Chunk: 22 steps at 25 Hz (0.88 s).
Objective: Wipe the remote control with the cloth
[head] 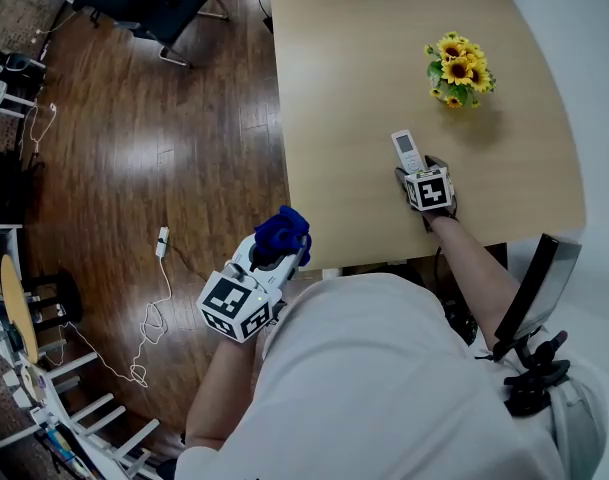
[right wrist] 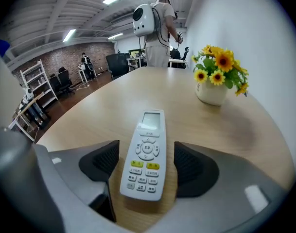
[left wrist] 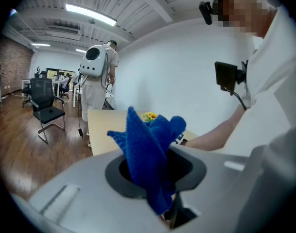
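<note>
A white remote control [head: 408, 150] lies face up on the light wooden table [head: 364, 68], near its front edge. My right gripper [head: 414, 168] is set down around its lower half, open, with a narrow gap on each side. In the right gripper view the remote [right wrist: 146, 154] lies between the two dark pads [right wrist: 101, 161] without touching them. My left gripper [head: 274, 253] hangs over the floor left of the table, shut on a bunched blue cloth [head: 282, 233]. The cloth [left wrist: 150, 154] sticks up from between the jaws in the left gripper view.
A small pot of sunflowers [head: 459, 71] stands on the table beyond the remote. A black chair [head: 149, 3] stands on the wooden floor at far left, and a white cable [head: 159, 298] lies on the floor. A person with a white backpack [right wrist: 155, 28] stands past the table's far end.
</note>
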Motion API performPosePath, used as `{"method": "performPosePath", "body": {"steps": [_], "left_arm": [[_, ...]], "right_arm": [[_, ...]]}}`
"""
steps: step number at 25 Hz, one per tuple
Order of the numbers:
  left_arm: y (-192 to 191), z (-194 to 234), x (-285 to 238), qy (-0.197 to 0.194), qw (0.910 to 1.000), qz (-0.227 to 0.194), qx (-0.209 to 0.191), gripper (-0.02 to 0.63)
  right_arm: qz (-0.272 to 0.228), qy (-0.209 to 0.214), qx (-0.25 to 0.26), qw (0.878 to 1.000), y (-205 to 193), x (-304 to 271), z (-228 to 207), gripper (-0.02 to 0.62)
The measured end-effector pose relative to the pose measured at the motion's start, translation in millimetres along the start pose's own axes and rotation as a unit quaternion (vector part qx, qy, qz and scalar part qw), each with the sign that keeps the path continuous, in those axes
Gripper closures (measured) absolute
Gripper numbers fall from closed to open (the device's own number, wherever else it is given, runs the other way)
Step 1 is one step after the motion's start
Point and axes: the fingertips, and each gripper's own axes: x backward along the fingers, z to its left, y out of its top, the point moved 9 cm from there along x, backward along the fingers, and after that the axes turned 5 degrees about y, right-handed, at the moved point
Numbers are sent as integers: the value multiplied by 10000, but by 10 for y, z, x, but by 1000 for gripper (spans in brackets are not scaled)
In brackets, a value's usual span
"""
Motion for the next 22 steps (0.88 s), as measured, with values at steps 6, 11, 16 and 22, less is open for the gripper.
{"method": "performPosePath", "body": {"steps": [6,11,16,22], "left_arm": [[27,102,103,-383,9992,-119,-27,499],[-101,177,365,-946,9952,-217,-143,498],[-343,127,-62,-1421,9899,-5,-19,499],[-507,-151,-180,-2028,9790,79,-171,499]], "right_arm": [[-299,-269,77,9992,-124,594,186,247],[-495,-576,-310,9966,-462,1356,664,247],[-370,-651,-610,9953,-1092,1658,641,247],[-246,-753,-380,9961,-1624,2228,1105,247]]}}
